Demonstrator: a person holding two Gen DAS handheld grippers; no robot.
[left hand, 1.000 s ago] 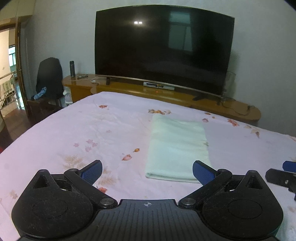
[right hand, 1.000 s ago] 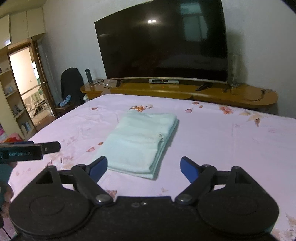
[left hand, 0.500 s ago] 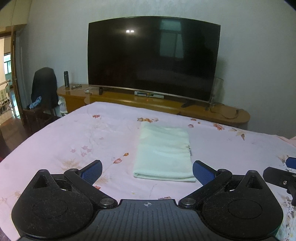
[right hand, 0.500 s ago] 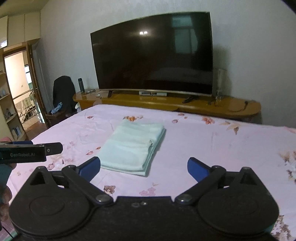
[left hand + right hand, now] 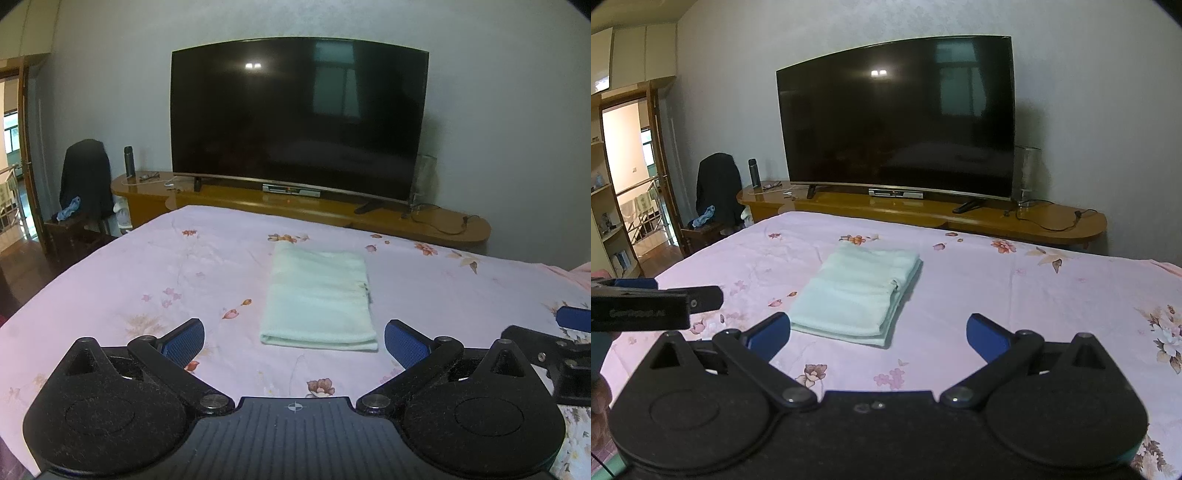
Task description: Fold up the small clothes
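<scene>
Just beyond both spread claws lies the folded towel.

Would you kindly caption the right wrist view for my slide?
Folded towel lies on the bed beyond the open right gripper.

We find almost nothing readable. In the right wrist view the left gripper carries a line of pale lettering along its black side, but it is too blurred for us to spell out. The box under the TV shows a small bright mark that we cannot read either. The left wrist view bears only a crosshair sign on the gripper body.
</scene>
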